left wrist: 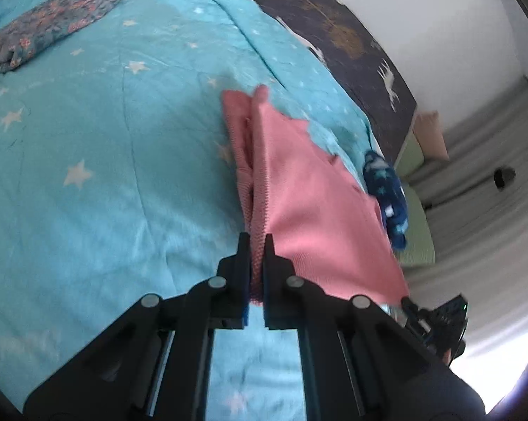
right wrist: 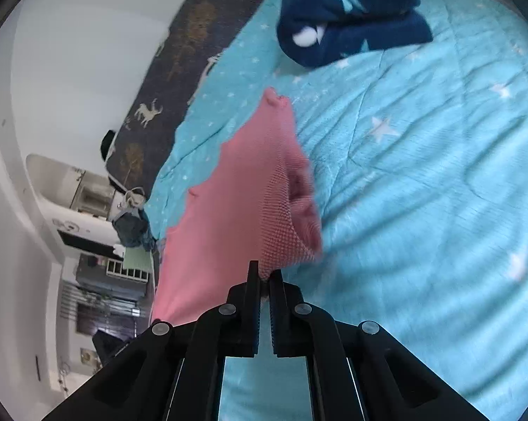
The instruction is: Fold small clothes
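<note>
One pink knit garment [left wrist: 309, 203], lifted, doubled over, edges pinched by both grippers

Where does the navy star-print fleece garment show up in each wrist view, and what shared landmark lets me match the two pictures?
Left wrist: the navy fleece garment lies at right of centre, at the bed's edge, just beyond the pink garment.
Right wrist: the navy fleece garment lies at top centre on the turquoise star blanket.
Shared landmark: the pink garment, gripped in both views.
</note>
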